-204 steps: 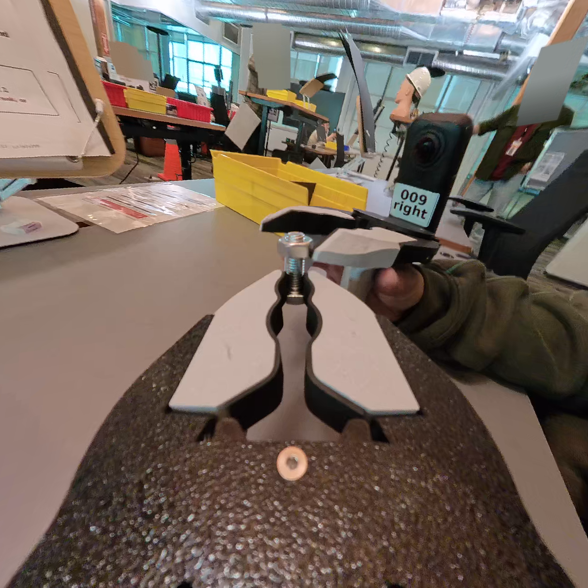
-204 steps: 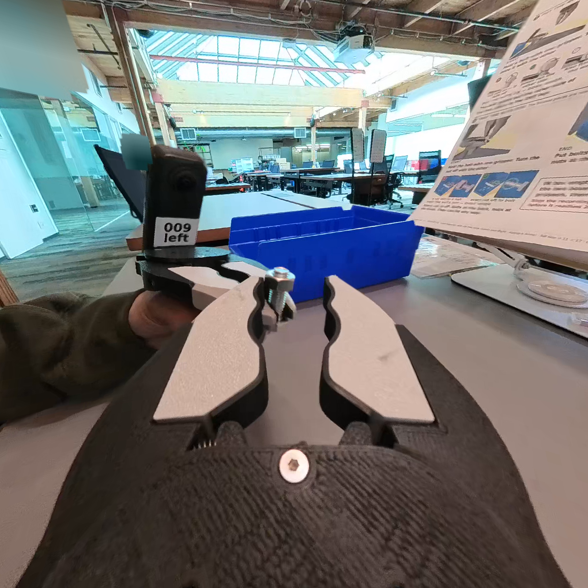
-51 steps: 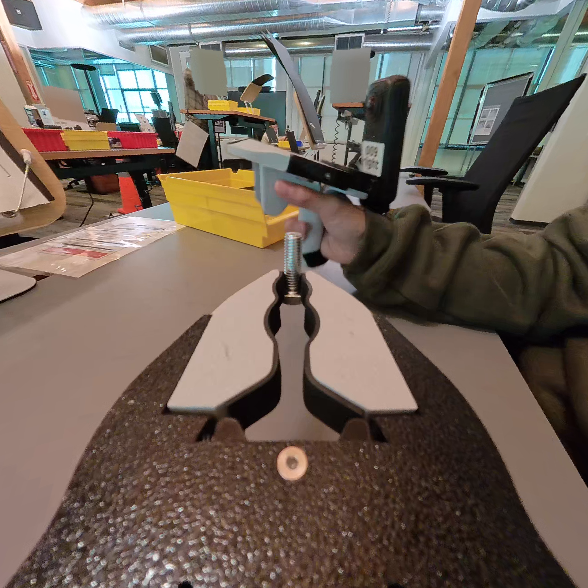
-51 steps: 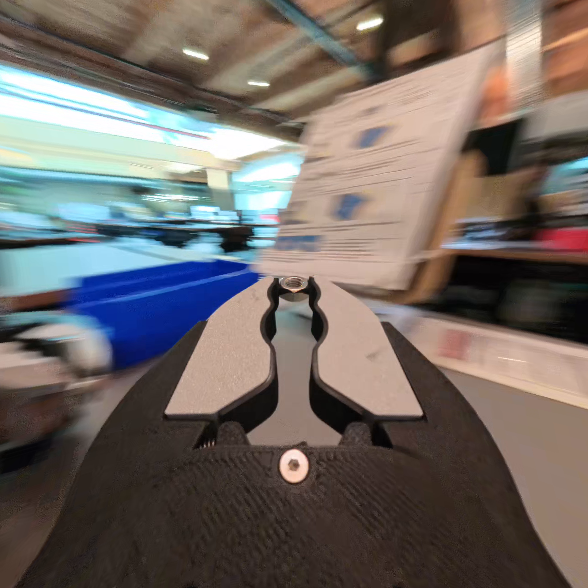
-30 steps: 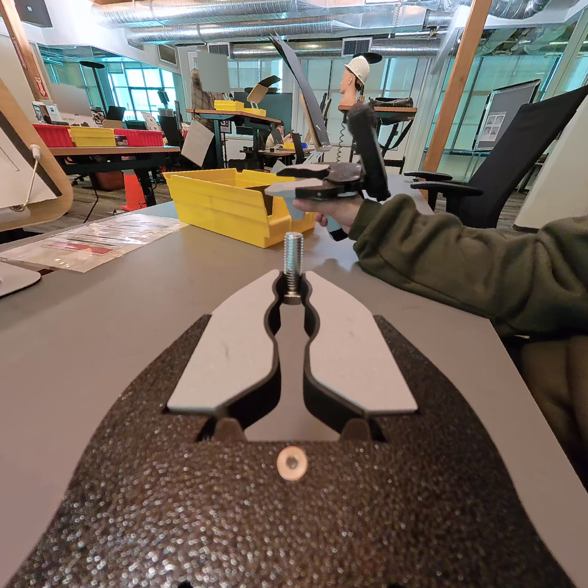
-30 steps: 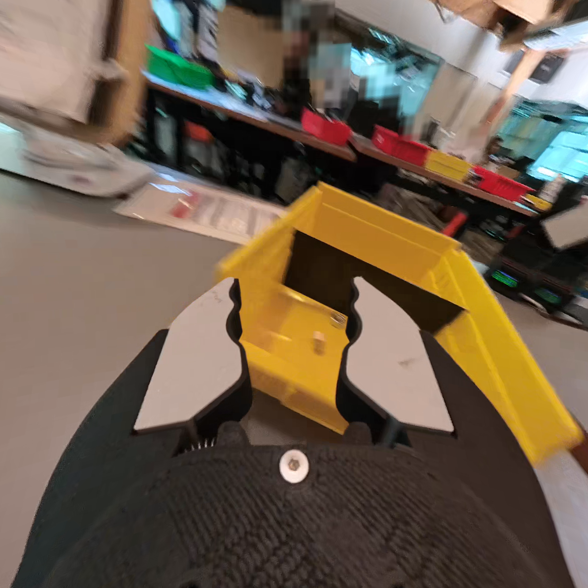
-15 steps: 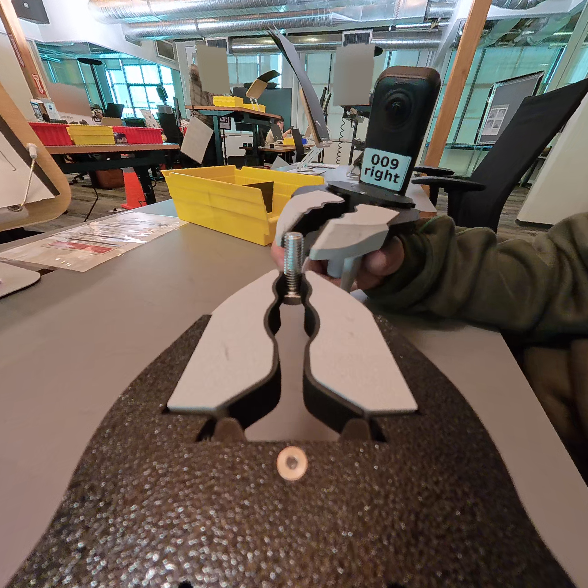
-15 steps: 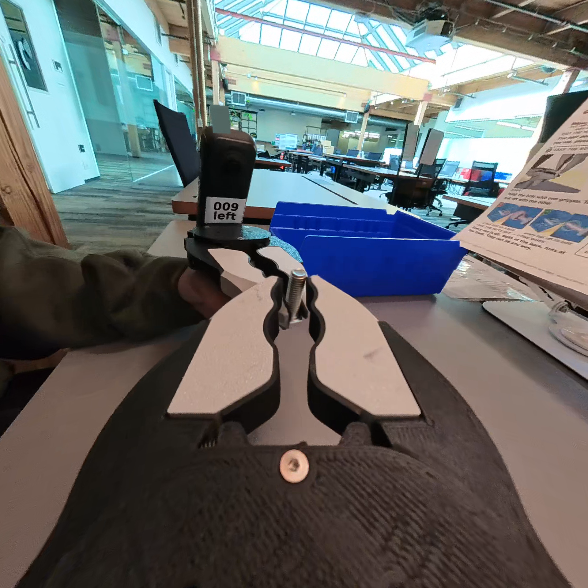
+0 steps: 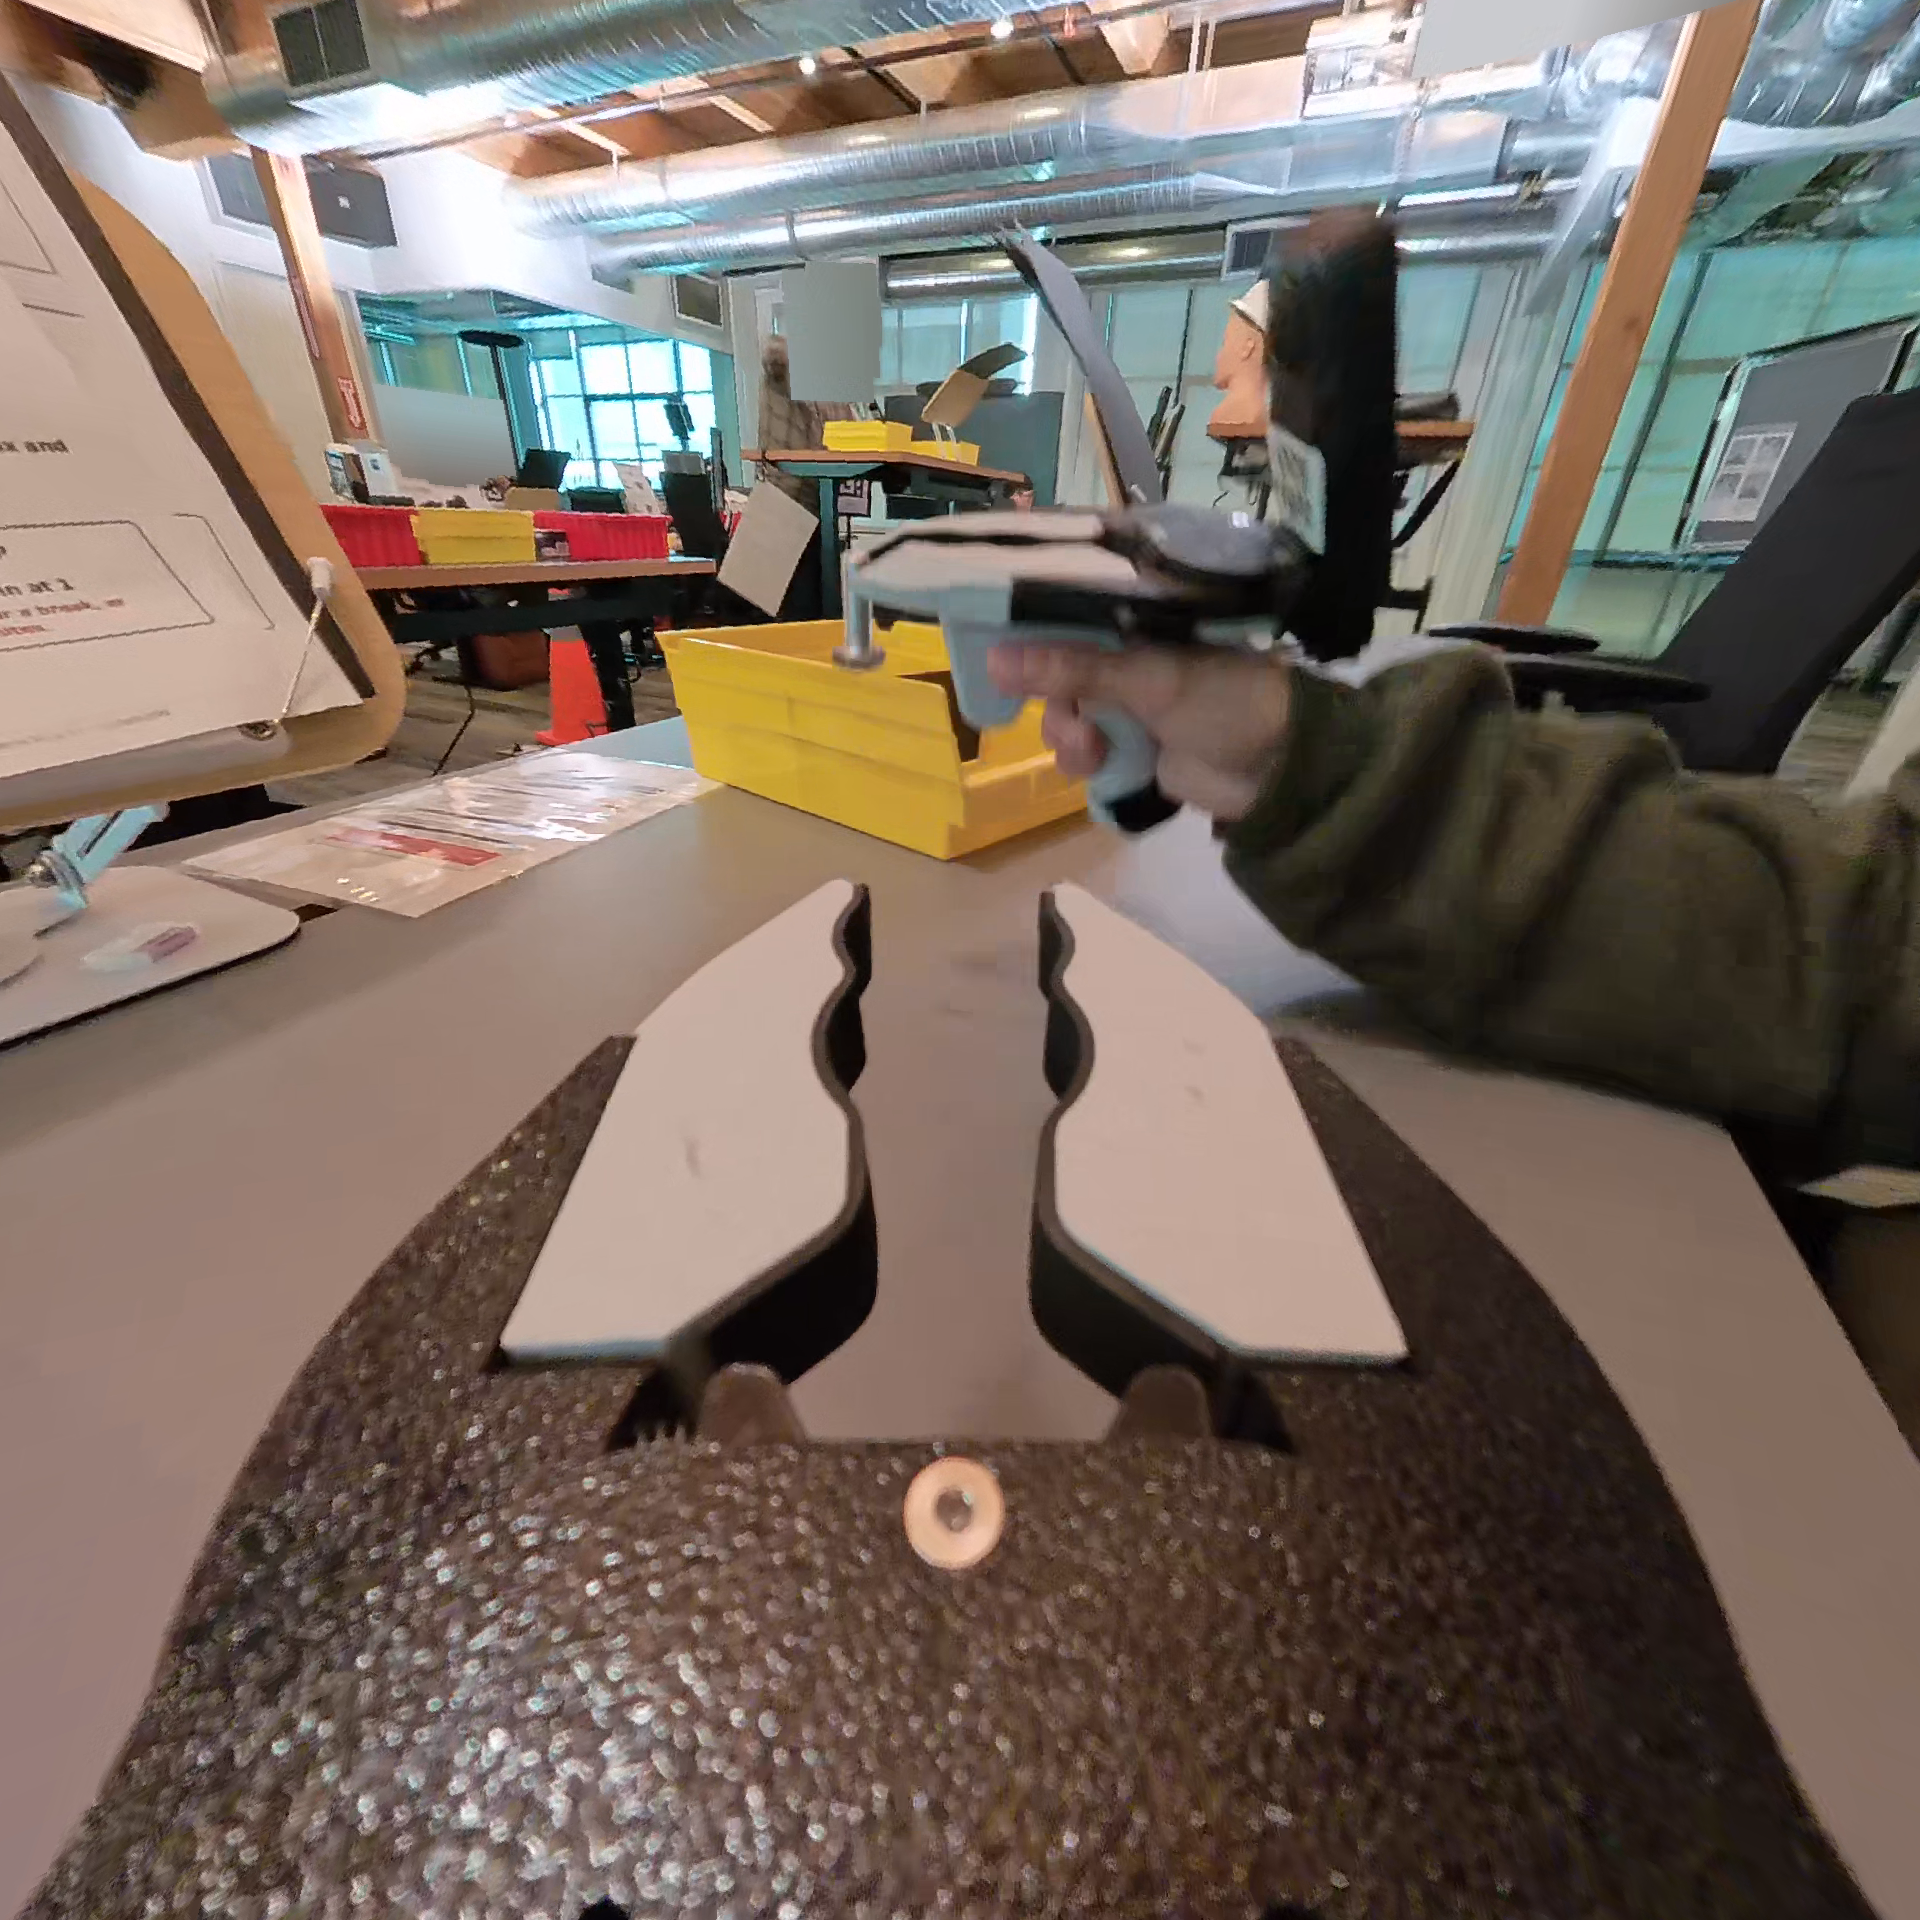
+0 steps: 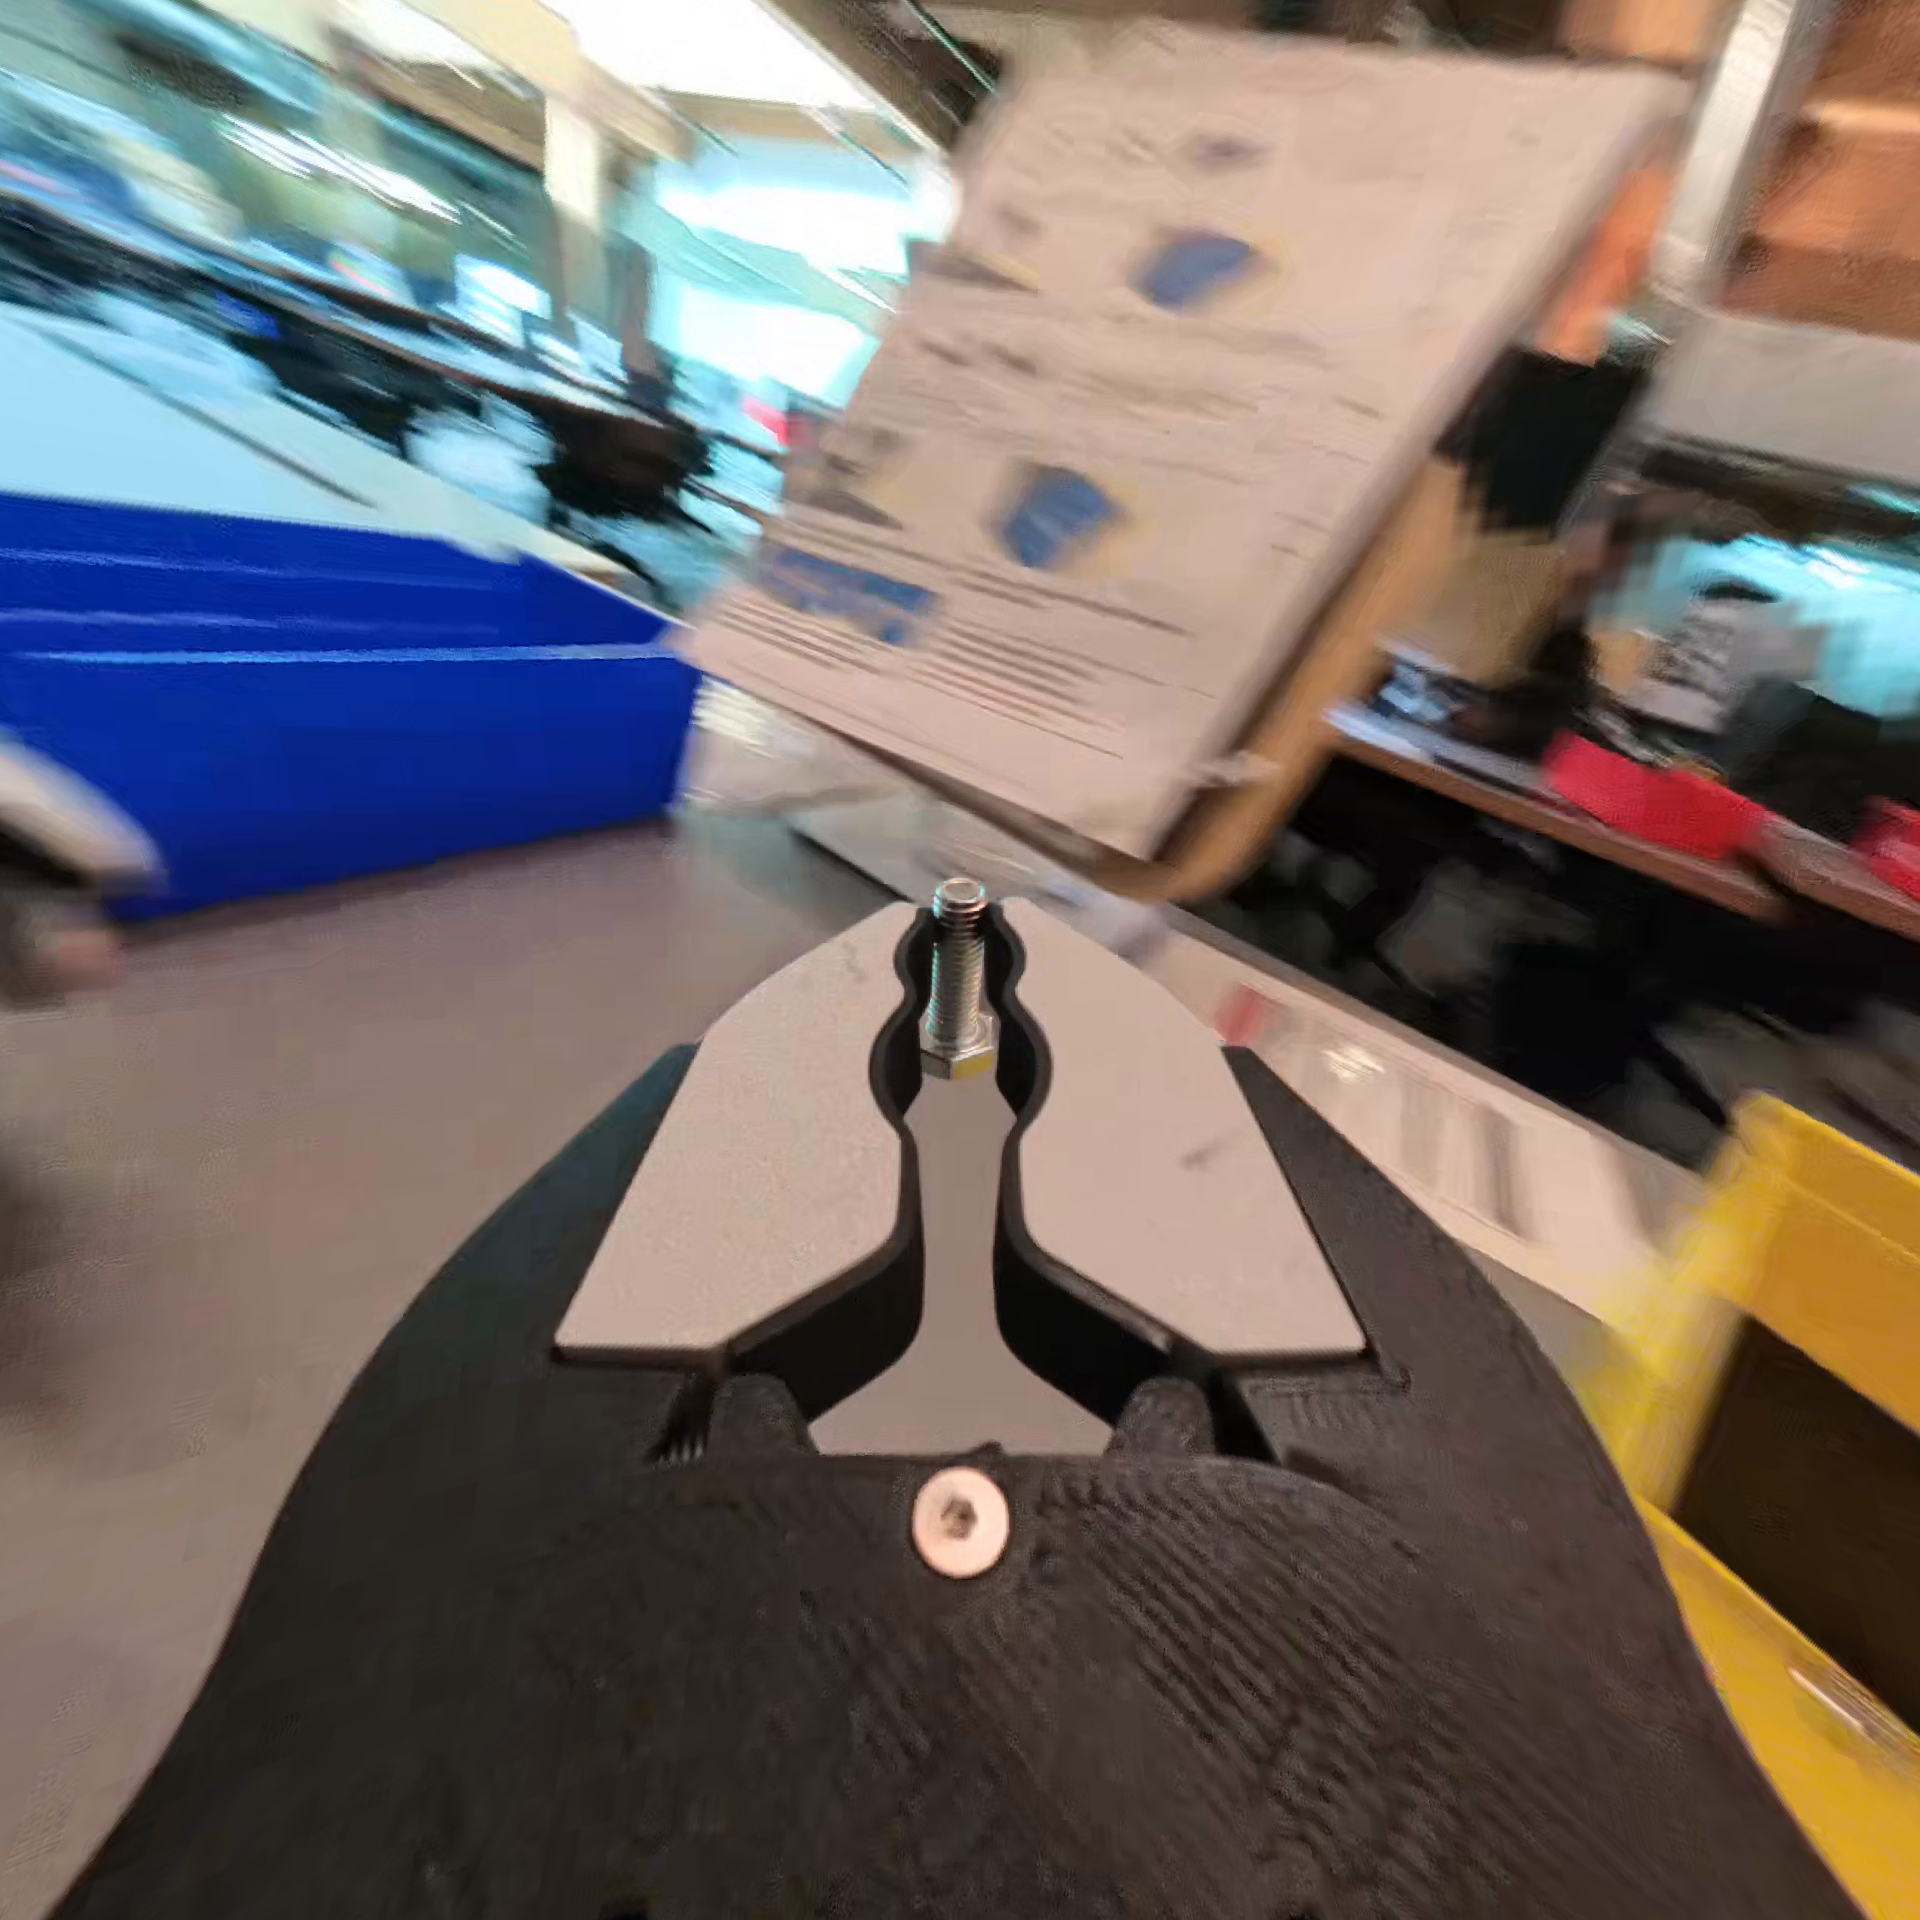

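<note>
Gripping bolt (image 10: 954, 987) now right gripper (image 10: 956, 914), left gripper (image 9: 948, 914) emptied

low over grey table (image 9: 312, 1091), views facing opposite ways

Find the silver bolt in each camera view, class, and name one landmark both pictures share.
Left wrist view: the bolt hangs head down from the right tongs, upper centre, over the yellow bin.
Right wrist view: the bolt stands clamped between the tong tips, centre frame.
Shared landmark: the yellow bin, here at the lower right.
</note>
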Motion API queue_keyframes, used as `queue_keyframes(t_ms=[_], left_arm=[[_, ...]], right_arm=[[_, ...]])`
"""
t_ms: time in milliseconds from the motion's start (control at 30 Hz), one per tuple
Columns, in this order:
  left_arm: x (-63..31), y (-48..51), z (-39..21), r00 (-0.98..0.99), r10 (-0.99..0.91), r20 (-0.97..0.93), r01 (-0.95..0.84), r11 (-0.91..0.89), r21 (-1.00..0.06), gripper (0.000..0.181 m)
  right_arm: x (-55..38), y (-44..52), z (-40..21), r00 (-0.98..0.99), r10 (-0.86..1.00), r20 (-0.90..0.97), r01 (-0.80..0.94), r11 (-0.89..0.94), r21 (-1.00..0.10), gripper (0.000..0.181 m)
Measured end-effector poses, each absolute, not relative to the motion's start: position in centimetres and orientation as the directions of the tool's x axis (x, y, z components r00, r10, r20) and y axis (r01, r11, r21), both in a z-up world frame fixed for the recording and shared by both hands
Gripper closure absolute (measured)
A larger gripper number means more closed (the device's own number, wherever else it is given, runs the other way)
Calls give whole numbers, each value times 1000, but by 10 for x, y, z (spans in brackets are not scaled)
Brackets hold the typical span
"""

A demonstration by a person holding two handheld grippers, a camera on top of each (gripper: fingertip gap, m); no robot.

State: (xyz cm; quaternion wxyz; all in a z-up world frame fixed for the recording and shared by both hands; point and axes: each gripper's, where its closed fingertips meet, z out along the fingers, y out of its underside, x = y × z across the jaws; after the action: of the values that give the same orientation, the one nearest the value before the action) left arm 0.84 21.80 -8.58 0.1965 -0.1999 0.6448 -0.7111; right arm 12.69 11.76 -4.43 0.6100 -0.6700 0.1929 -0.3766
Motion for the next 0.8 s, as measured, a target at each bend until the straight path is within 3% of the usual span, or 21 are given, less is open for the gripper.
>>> queue_keyframes(t_ms=[133, 233, 367, 433, 500, 600, 633, 667, 733, 800], left_arm=[[19, 226, -95, -773, -634, -21, 15, 15, -1000, 152], [39, 262, -93, -576, -813, -78, -22, 111, -994, 152], [50, 337, -87, -174, -973, -153, -153, 180, -972, 153], [50, 369, -90, -12, -978, -209, -232, 207, -950, 142], [50, 388, -89, 72, -963, -259, -265, 232, -936, 141], [59, 410, -129, 74, -956, -284, -510, 208, -835, 126], [60, 418, -143, 76, -951, -299, -571, 205, -795, 129], [62, 420, -151, 54, -950, -308, -590, 219, -777, 155], [64, 419, -152, 34, -940, -338, -578, 258, -774, 174], [62, 419, -152, 63, -945, -320, -583, 226, -781, 174]], right_arm=[[219, 1, -23, 318, -872, 371, 64, -371, -926, 172], [285, -71, -24, 178, -866, 467, -87, -487, -869, 172], [347, -123, -41, 145, -838, 526, -238, -546, -803, 171], [368, -138, -53, 154, -816, 557, -302, -576, -760, 172], [382, -147, -68, 174, -804, 568, -357, -589, -725, 171], [392, -149, -89, 222, -810, 544, -403, -584, -705, 170], [393, -149, -93, 229, -813, 535, -409, -579, -705, 166], [392, -148, -99, 252, -823, 509, -423, -567, -707, 163], [388, -145, -106, 283, -843, 457, -432, -537, -724, 150], [380, -145, -105, 283, -856, 432, -421, -516, -746, 139]])
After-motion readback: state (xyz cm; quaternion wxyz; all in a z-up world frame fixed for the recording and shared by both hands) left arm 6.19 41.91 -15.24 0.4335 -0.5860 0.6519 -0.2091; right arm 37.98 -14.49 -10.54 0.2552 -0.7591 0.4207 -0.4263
